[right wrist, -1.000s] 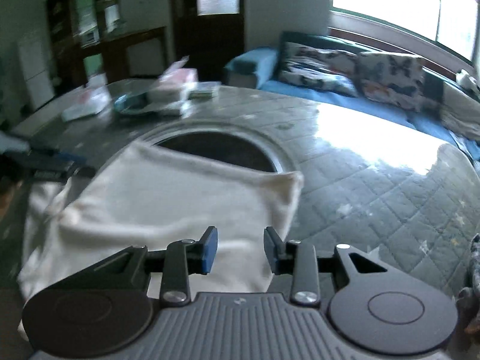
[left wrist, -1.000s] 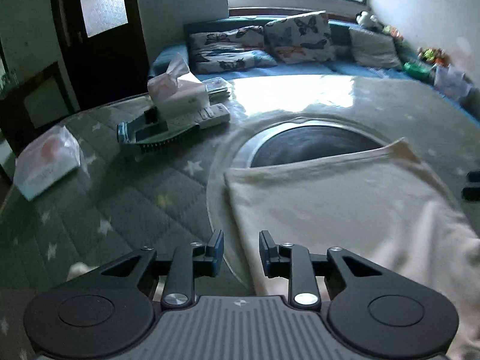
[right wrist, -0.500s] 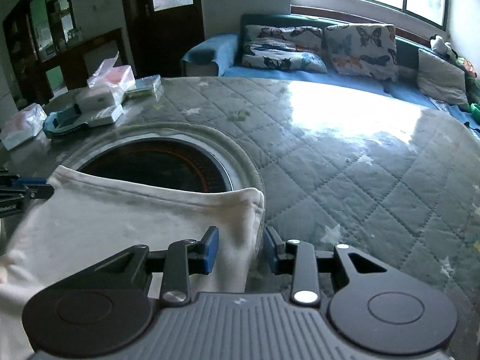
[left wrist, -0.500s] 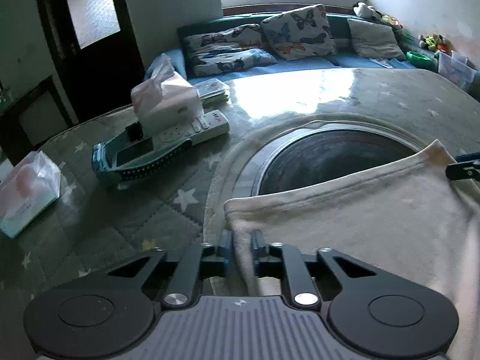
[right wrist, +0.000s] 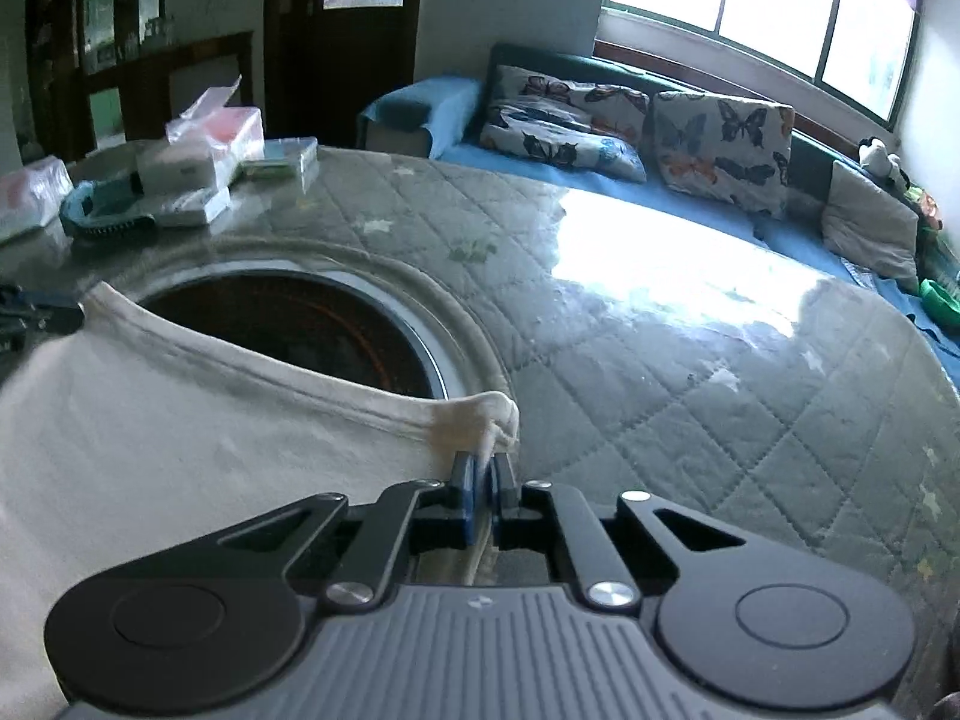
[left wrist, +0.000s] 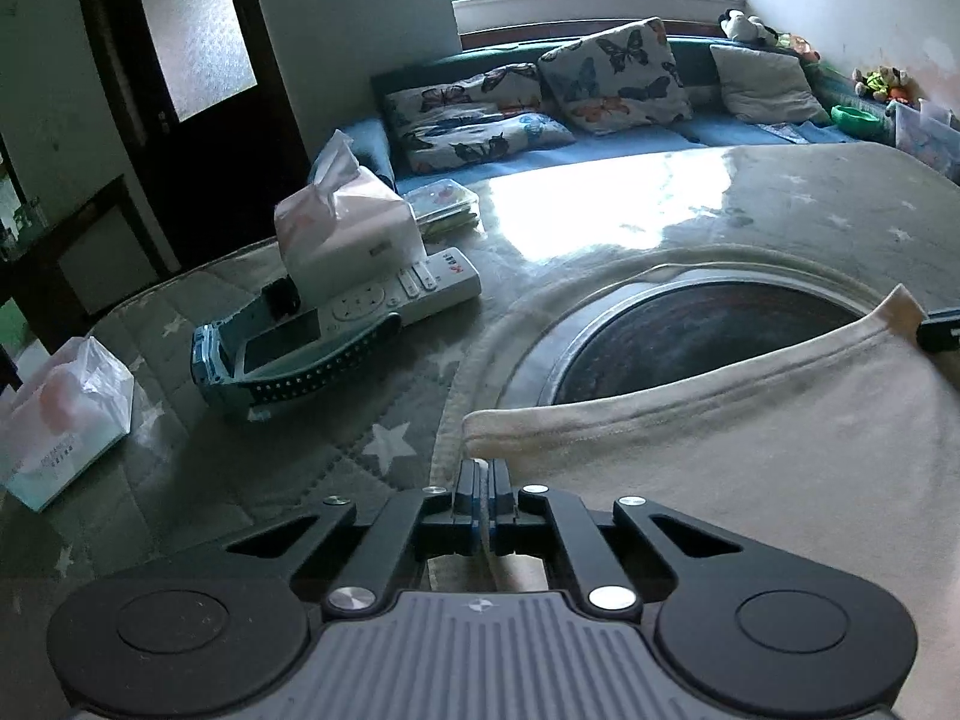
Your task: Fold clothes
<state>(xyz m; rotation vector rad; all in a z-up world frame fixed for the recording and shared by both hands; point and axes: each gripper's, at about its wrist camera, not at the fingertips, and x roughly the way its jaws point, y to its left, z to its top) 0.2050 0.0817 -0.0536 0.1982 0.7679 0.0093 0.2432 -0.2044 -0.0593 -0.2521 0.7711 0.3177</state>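
Garment: one (cream), both corners pinched, by left gripper and right gripper.

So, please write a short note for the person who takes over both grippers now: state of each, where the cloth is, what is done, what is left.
Left gripper: shut on the near left corner of the cream garment.
Right gripper: shut on the near right corner, fabric bunched at the pads.
Garment: lies flat on the quilted table cover, its far edge over the round dark opening.
Done: both corners gripped.
Left: the fold itself; probably lift both corners together and carry them across.
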